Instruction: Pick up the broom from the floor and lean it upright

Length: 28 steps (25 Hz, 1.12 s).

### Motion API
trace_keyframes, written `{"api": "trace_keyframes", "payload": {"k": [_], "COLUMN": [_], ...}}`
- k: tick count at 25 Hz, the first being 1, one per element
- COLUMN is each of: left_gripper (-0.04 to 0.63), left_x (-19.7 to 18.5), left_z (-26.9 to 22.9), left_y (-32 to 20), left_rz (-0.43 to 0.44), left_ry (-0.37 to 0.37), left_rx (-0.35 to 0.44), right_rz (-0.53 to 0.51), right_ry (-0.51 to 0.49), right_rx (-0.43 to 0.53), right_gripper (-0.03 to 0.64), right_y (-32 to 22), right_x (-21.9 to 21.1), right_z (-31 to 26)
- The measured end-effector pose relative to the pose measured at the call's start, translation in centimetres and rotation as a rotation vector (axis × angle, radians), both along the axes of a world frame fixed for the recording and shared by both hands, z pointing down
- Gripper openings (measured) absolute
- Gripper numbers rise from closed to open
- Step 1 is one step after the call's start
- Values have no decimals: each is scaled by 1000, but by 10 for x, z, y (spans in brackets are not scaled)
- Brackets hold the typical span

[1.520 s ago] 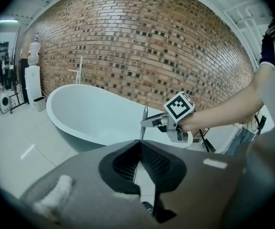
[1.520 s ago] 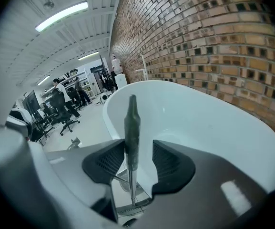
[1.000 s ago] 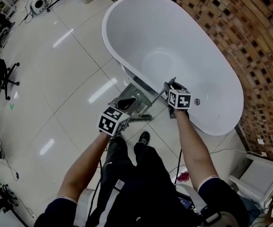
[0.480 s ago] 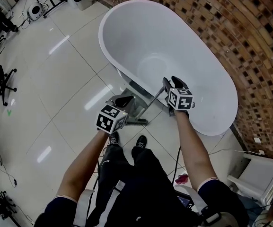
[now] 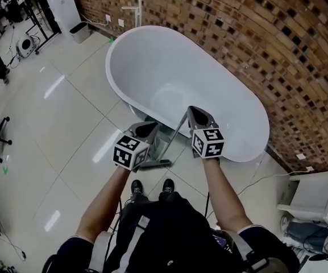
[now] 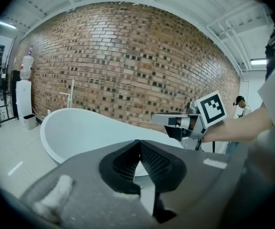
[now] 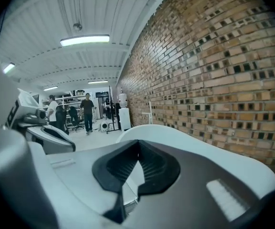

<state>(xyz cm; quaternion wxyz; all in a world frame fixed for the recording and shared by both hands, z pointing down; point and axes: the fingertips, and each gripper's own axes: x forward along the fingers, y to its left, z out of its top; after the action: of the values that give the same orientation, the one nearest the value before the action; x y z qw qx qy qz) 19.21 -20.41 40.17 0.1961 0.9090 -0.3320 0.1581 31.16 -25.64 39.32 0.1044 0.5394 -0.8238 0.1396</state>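
Observation:
The broom stands tilted beside the white bathtub [image 5: 109, 67]. Its thin grey handle [image 5: 175, 135] rises from the brush head [image 5: 155, 164] on the floor tiles. In the head view the handle's top end lies close under my right gripper [image 5: 191, 110]. Whether they touch I cannot tell there. In the right gripper view the right gripper [image 7: 138, 142] is shut, with no handle between its jaws. My left gripper [image 5: 150, 125] hangs to the left of the handle, apart from it. In its own view the left gripper [image 6: 138, 142] is shut and empty.
A brick wall [image 5: 277, 50] runs behind the tub, with a floor-standing tap [image 5: 139, 4] at its far end. A white appliance [image 5: 58, 7] and a bin [image 5: 79, 32] stand at the far left. A white cabinet [image 5: 317, 195] and cables sit at the right. People [image 7: 87, 111] stand far back.
Both grippers have risen, the right one more. The head view has lifted towards the wall. The broom handle stands steeper beside the tub.

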Motion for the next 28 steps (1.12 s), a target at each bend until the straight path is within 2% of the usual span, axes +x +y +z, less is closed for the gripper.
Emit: {"api": "trace_keyframes", "payload": {"k": [5,11,18,28], "left_gripper": [1,2,1,2], "left_x": [5,-1,-3,0], "left_z": [-25,-49,-69,-85], "left_y": [4,11,12,12], "left_rz": [30,45,69,99], "left_ry": [58,98,114,131], "left_rx": [15,36,77,107], "right_rz": [22,-11,-52,-36], "right_ry": [-48,-80,-78,-82], "right_rx": [39,48,85,106], "right_gripper": [3,3,3,2], "right_y": [29,54,63,65], "right_x": [-8,-31,-48,-49], "right_z": [-30,-48,-73,-89]}}
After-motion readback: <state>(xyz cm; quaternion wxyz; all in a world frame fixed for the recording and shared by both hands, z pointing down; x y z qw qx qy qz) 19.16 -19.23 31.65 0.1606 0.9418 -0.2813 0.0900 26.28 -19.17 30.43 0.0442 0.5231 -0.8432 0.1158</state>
